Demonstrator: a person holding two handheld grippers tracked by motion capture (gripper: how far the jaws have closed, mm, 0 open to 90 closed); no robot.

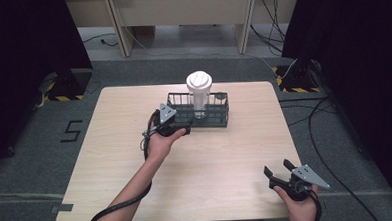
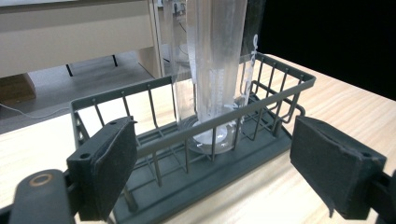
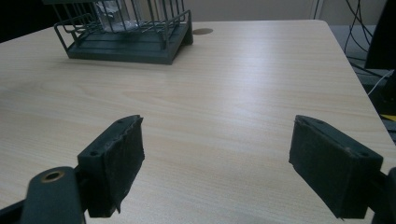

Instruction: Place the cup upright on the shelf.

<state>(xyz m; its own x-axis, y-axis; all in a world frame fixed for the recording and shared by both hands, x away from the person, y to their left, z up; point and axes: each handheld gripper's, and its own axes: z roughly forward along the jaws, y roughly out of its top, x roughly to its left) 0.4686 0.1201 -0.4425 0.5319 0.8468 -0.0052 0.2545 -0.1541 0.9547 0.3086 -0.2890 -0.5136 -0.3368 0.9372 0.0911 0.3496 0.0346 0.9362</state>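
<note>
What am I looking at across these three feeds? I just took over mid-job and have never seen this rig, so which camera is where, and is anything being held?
There is no robot here: a person holds a two-jaw gripper in each hand. The high view looks down on a wooden table. The other two views ride on the grippers and look out between their own black jaws.

On the table stands a dark wire basket holding a tall clear tumbler with a white lid.

The left gripper is at the basket's near side, jaws wide open, holding nothing. The right gripper is at the table's near right corner, also open and empty.
</note>
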